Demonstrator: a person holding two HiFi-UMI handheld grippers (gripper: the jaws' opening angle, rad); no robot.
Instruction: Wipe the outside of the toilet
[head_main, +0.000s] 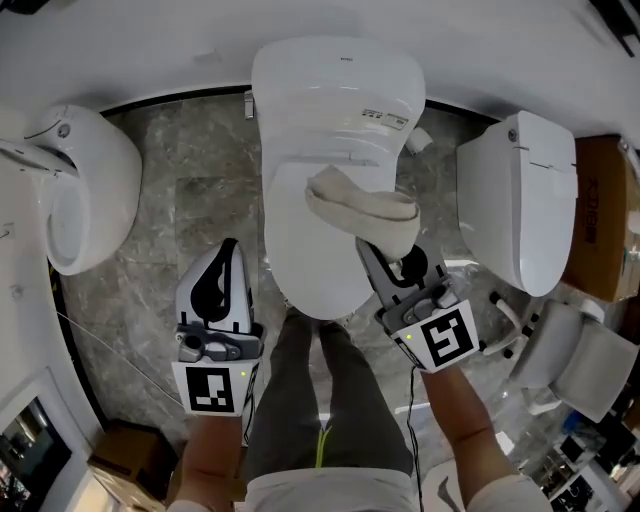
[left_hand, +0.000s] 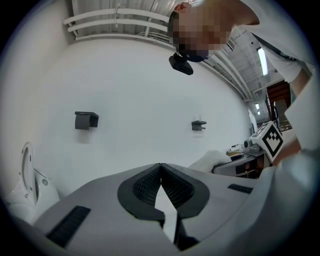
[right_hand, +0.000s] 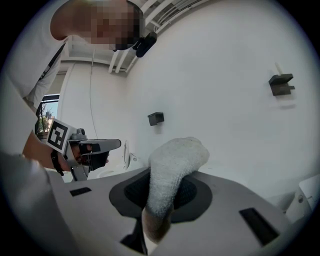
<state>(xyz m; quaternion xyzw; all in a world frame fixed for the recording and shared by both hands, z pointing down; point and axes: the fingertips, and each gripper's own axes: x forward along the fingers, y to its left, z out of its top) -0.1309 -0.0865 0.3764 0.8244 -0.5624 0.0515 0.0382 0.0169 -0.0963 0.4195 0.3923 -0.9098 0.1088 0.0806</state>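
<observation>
- Pinching a white cloth (head_main: 365, 205) in the right gripper (head_main: 372, 252), over the front of the toilet (head_main: 320, 110) lid.
- Holding the left gripper (head_main: 230, 250) pressed together, empty, just left of the toilet bowl.

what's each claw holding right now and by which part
The right claw grips the cloth by its near end; the rest bulges out past the jaws. The left claw is shut on nothing.
</observation>
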